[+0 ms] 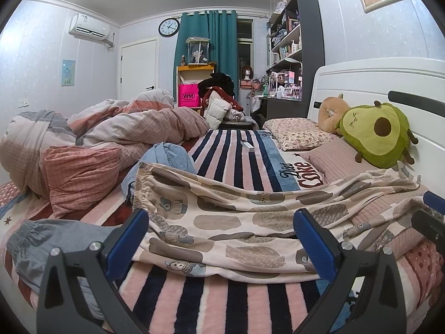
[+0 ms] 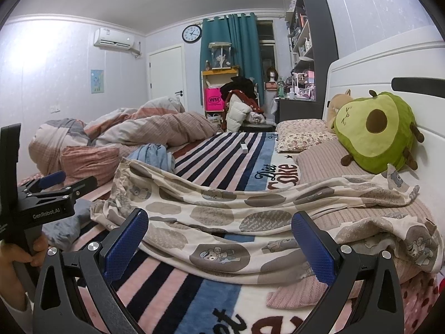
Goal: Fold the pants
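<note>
Blue-padded fingers of the left tool [image 1: 221, 236] and the right tool [image 2: 219, 239] are spread wide, gripping nothing, both hovering just over the near edge of the bear-print pants [image 1: 236, 217]. These lie rumpled across the striped blanket [image 1: 230, 156] on the bed, waistband toward the duvet [image 1: 111, 128], legs reaching the pillow [image 1: 333, 158] below the avocado plush [image 1: 375, 133].

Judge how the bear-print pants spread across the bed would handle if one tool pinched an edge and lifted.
The bear-print pants look thin and floppy: they already lie in soft ripples, so they would probably drape and sag from a single pinch. They seem light, and likely to drag or bunch on the fuzzy striped blanket rather than slide cleanly. Both the left tool and right tool stand open.
</note>
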A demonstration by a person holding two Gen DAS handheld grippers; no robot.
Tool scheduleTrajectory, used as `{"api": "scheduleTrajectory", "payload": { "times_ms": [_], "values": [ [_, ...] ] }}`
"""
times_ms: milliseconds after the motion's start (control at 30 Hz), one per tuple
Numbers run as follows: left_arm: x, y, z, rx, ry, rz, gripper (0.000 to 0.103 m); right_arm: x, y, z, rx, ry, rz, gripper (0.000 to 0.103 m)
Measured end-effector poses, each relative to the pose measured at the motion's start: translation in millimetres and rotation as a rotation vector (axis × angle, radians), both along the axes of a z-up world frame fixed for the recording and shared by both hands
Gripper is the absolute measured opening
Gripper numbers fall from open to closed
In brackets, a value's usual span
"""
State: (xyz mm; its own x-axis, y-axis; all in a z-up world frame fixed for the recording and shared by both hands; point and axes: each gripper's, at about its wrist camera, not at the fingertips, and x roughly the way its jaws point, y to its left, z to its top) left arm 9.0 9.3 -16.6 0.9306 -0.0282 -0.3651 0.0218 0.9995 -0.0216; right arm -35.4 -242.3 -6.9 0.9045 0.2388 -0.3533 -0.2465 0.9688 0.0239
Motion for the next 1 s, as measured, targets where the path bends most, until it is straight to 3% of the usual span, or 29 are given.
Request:
{"api": "scheduleTrajectory", "payload": {
  "times_ms": [533, 733, 1000],
  "values": [
    [0, 6, 4, 0.016, -0.012, 0.001, 0.102, -5, -1, 8, -0.014, -0.015, -0.017, 0.103],
    [34, 24, -17, -0.066, 0.109, -0.069, 0.102, 3, -11, 1, -0.036, 0.014, -0.053, 0.103],
    [93, 53, -86, -0.145, 0.284, 0.002, 0.102, 39, -61, -49, 0.035, 0.196, -0.152, 0.102]
  ]
}}
